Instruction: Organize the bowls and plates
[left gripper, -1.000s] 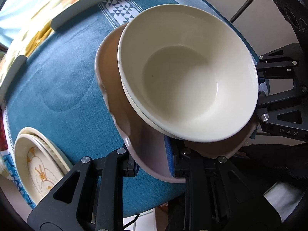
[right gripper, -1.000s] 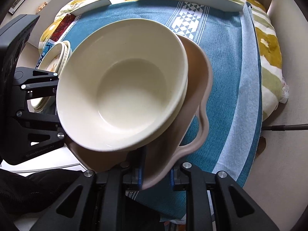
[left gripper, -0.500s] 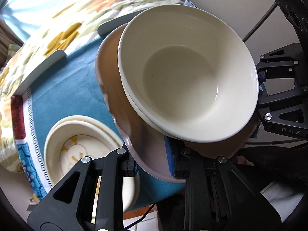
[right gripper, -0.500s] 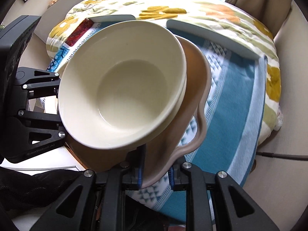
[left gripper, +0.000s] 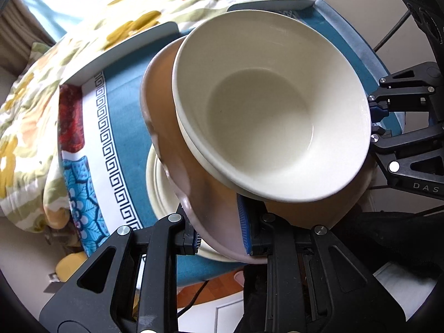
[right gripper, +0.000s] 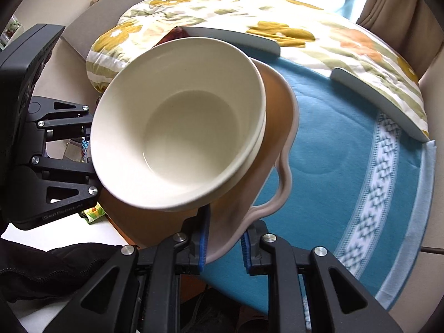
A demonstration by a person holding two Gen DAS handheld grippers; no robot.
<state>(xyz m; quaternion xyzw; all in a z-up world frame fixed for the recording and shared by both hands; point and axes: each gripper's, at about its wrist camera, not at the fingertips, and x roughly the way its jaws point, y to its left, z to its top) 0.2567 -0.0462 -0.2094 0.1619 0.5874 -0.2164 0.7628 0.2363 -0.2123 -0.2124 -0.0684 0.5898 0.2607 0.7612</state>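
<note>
A pink-brown wavy-rimmed plate [left gripper: 172, 127] carries stacked cream bowls [left gripper: 266, 111]. My left gripper [left gripper: 222, 238] is shut on the plate's near rim. My right gripper [right gripper: 223, 245] is shut on the opposite rim of the same plate [right gripper: 280, 127], with the cream bowls [right gripper: 183, 127] on it. The load is held in the air, over a stack of cream plates [left gripper: 159, 191] on the blue tablecloth [left gripper: 125, 94], which it mostly hides.
The round table has a blue patterned cloth [right gripper: 347, 152] and grey edge guards [right gripper: 383, 100]. A floral quilt [right gripper: 319, 36] lies behind it. The floor shows below the table's near edge [left gripper: 219, 285].
Both grippers carried the plate and bowls leftward across the table. The stack of cream plates, earlier off to the left, now lies under the held plate.
</note>
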